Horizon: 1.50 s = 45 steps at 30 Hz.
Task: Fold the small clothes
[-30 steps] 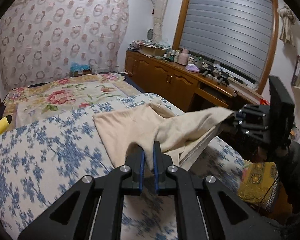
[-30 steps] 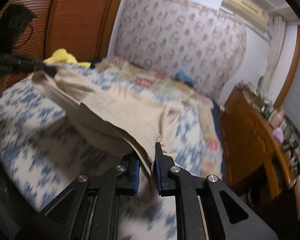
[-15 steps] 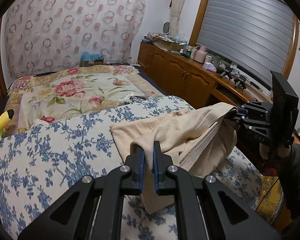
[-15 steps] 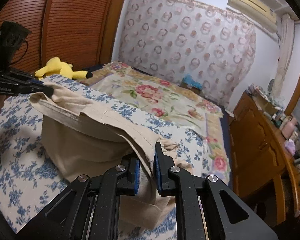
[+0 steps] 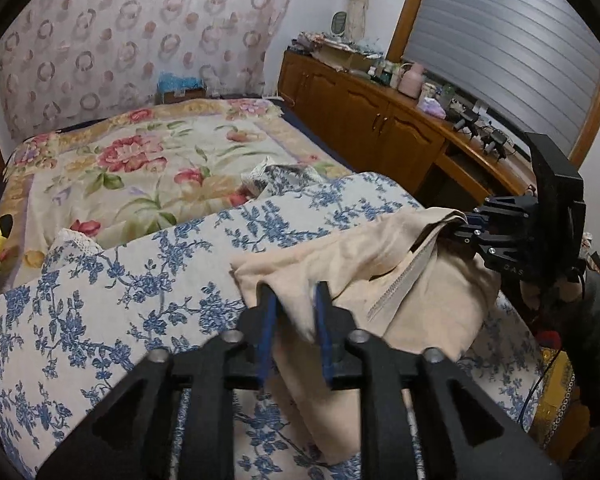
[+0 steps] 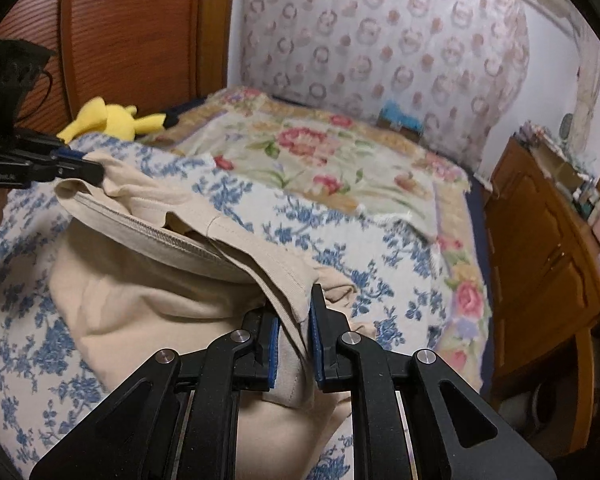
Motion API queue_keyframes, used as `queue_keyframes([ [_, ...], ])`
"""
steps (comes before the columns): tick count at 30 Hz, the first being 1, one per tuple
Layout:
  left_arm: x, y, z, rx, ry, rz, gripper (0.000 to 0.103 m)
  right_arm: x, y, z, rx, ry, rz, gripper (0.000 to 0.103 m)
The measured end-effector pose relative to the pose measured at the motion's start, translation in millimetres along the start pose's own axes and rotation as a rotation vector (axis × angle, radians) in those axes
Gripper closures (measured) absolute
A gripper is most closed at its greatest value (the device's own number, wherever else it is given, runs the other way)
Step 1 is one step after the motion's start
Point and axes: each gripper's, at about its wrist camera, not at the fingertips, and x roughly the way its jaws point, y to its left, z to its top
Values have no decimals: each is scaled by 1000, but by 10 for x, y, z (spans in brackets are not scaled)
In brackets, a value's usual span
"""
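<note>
Beige garment (image 5: 380, 264) lies folded over on the blue-flowered bedspread (image 5: 120, 280). Left gripper (image 5: 294, 312) has just been opening, its jaws now narrowly apart with a fold of cloth loose between them; right gripper (image 6: 294, 320) pinches the waistband corner tightly.

Bed (image 5: 100, 360) in blue-flowered cover, beige garment (image 5: 420, 300) heaped on it, floral quilt (image 5: 160, 168), yellow plush toy (image 6: 112, 120)

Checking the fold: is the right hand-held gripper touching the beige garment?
Touching: in the right wrist view, right hand-held gripper pinches the beige garment.
</note>
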Motion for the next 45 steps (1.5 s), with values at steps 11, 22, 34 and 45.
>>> queue_keyframes([
  [11,-47,193,-66,-16,16,-27,51,200,-233,309,63,-3,-33,80],
  [22,335,276,37,-22,56,17,51,-17,-601,364,195,-31,-181,42],
  [34,481,490,143,-77,21,109,51,-79,-447,-99,292,34,-78,35],
  [45,682,404,28,-75,104,49,51,296,-560,-290,432,105,29,31],
])
